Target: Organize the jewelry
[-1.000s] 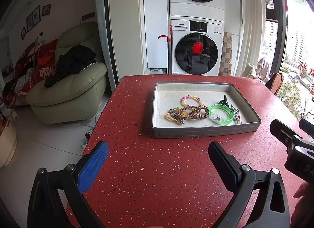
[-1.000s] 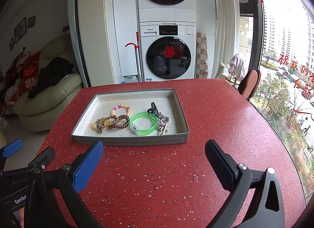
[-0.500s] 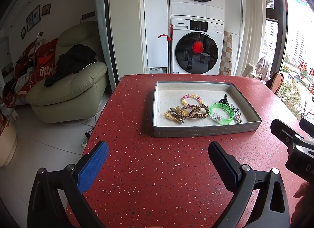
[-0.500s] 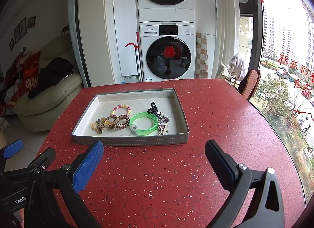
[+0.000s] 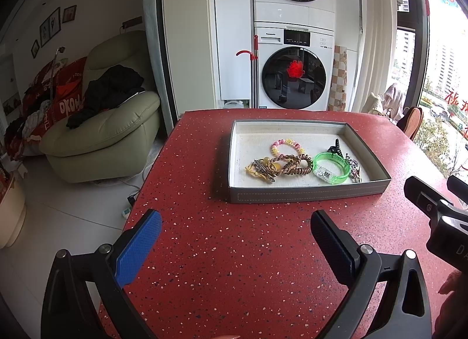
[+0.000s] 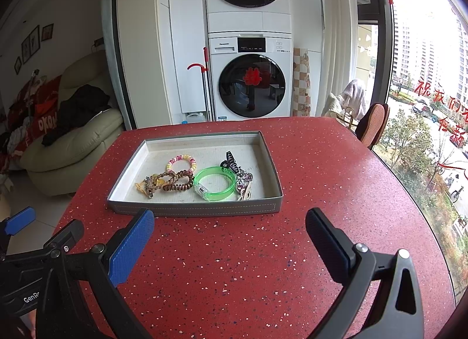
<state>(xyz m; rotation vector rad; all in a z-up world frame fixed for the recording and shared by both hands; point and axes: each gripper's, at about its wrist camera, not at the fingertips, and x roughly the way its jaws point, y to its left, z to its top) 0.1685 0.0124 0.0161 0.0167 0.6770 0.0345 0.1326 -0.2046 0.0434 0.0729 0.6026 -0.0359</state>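
Note:
A grey tray (image 5: pixel 307 194) (image 6: pixel 193 209) rests on the red speckled table (image 5: pixel 234 266) (image 6: pixel 248 266). Inside lie a green bangle (image 5: pixel 332 168) (image 6: pixel 214 183), a pink and yellow bead bracelet (image 5: pixel 288 146) (image 6: pixel 181 162), a brown coil hair tie (image 5: pixel 295 165) (image 6: pixel 177 181), a gold charm piece (image 5: pixel 260 169) (image 6: pixel 146 185), a black claw clip (image 5: pixel 336 147) (image 6: pixel 229 162) and a small metal trinket (image 5: pixel 354 168) (image 6: pixel 244 182). My left gripper (image 5: pixel 235 225) hovers open over the table, short of the tray. My right gripper (image 6: pixel 229 225) is open too, just before the tray's near wall.
Beyond the table's far edge stand stacked washing machines (image 6: pixel 251 76) and a red-handled mop (image 5: pixel 253 76). A pale green sofa (image 5: pixel 99 134) with clothes sits to the left. On the right, a chair (image 6: pixel 374 124) stands by a large window. Bare tabletop surrounds the tray.

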